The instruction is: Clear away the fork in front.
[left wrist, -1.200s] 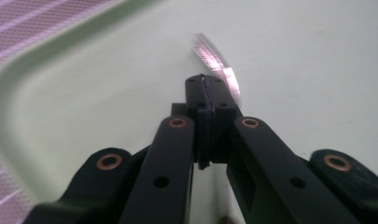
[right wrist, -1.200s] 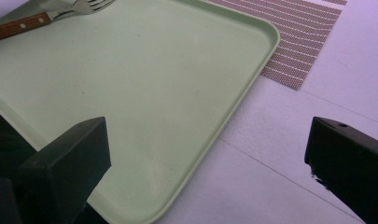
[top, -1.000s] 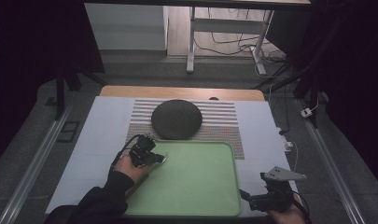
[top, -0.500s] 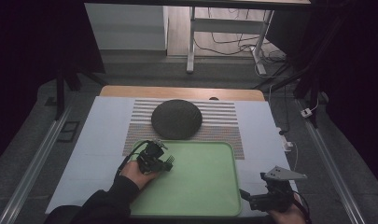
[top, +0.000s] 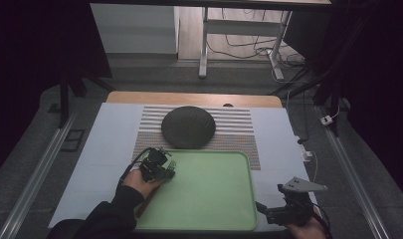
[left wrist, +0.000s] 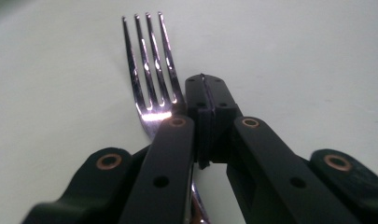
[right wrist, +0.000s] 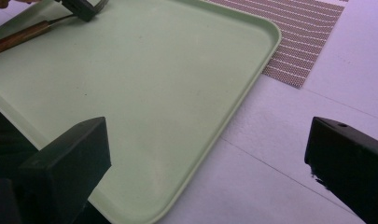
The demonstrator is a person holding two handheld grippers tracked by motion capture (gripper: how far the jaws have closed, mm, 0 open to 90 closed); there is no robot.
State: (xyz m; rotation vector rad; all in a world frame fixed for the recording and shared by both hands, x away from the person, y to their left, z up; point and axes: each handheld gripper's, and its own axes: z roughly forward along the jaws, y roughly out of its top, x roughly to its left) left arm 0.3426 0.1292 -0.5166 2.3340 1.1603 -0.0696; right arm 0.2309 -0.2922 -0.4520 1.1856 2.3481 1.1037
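Pinching a polished steel four-tined fork with a brown wooden handle (left wrist: pixel 151 79) between closed jaws, left gripper (top: pixel 158 166) at the near-left part of the pale green rectangular plastic tray (top: pixel 214 199), tines over the tray floor, wooden handle trailing back toward the tray's left rim. Jaws drawn together, with the fork's neck held alongside them just behind the tines; whether squarely between the pads or partly beside them, hard to tell.

Hovering off the tray's near-right corner, right gripper (top: pixel 286 215), jaws spread wide, nothing between them.

Likely light and rigid, that fork; smooth metal probably slippery against hard jaws, prone to pivoting about a narrow neck. Wooden handle probably the surer place for a hold: thicker, less slick, nearer the balance point.

Lying beyond the tray, a dark round woven mat (top: pixel 188 127) on a striped brown-and-white placemat (top: pixel 239 124), over a white table cover (top: pixel 104 144).
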